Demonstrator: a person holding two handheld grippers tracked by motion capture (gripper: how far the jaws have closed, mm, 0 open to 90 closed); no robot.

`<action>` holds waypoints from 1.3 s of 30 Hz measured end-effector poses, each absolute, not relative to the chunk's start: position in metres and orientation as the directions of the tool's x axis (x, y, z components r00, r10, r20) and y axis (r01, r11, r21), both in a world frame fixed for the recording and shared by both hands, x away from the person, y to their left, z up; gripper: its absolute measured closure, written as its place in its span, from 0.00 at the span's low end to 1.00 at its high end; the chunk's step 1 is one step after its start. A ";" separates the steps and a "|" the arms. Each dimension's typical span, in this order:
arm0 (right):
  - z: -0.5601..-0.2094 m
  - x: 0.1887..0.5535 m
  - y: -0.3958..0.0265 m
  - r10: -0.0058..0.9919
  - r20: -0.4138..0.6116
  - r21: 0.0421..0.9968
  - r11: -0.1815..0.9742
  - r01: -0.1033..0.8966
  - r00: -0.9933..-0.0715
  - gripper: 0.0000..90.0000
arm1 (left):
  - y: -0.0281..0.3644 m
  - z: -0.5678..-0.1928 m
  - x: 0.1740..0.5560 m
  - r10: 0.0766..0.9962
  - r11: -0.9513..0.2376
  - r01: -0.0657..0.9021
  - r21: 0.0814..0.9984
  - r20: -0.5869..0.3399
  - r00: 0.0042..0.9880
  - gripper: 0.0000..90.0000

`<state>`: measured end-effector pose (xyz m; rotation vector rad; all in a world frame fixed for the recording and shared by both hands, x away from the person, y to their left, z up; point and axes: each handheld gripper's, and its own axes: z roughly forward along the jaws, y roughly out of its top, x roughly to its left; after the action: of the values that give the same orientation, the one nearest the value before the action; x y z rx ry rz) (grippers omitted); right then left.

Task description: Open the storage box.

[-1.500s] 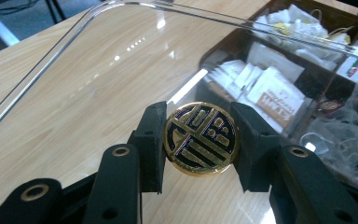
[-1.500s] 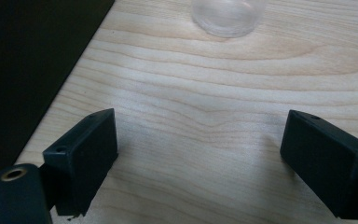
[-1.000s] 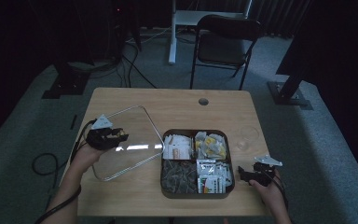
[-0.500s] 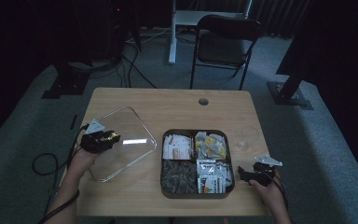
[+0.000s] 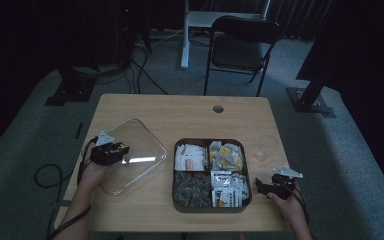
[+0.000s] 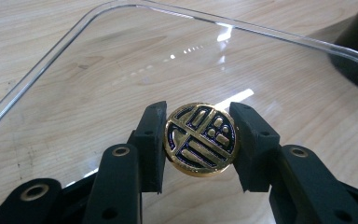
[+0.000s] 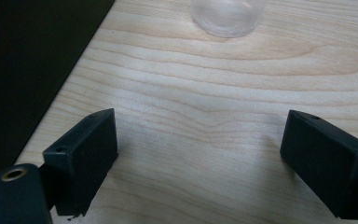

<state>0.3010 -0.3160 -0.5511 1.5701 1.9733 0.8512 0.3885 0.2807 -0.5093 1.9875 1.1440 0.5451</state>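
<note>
A clear square lid [image 5: 135,150] sits low over the left part of the wooden table [image 5: 180,110]. My left gripper [image 5: 114,151] is shut on the lid's round gold-and-black knob [image 6: 199,139], one black jaw on each side of it. Wood grain shows through the lid [image 6: 121,70]. A dark four-part box [image 5: 174,175] with packets and sachets stands at the middle, uncovered. My right gripper [image 5: 265,187] rests at the table's right front, just right of the box. In the right gripper view, the right gripper [image 7: 200,158] is open over bare wood.
A small clear glass [image 5: 263,148] stands right of the box, ahead of the right gripper; the glass [image 7: 227,16] tops the right gripper view, the box wall [image 7: 28,56] at its left. A folding chair [image 5: 240,45] and stands lie beyond the table.
The left gripper has come down with the lid, which now lies flatter and lower over the table's left side. The right gripper has stayed in place.
</note>
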 end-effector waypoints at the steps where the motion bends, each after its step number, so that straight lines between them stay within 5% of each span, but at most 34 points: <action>1: -0.551 0.301 -0.316 0.973 0.014 0.720 0.150 0.678 -0.230 0.11 | 0.280 -0.511 0.389 0.863 -0.302 0.534 0.790 -0.010 0.504 0.66; 27: -0.551 0.301 -0.316 0.973 0.013 0.720 0.150 0.677 -0.230 0.11 | 0.263 -0.534 0.417 0.869 -0.319 0.576 0.753 -0.010 0.495 0.65; 31: -0.551 0.301 -0.316 0.973 0.013 0.720 0.150 0.678 -0.230 0.11 | 0.268 -0.522 0.415 0.867 -0.268 0.562 0.782 -0.058 0.494 0.51; 39: -0.551 0.301 -0.316 0.973 0.014 0.720 0.150 0.678 -0.230 0.11 | 0.263 -0.505 0.404 0.841 -0.265 0.519 0.812 -0.069 0.537 0.44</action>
<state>0.3010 -0.3160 -0.5511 1.5703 1.9732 0.8513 0.4038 0.2635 -0.5052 1.9369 1.1070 0.4849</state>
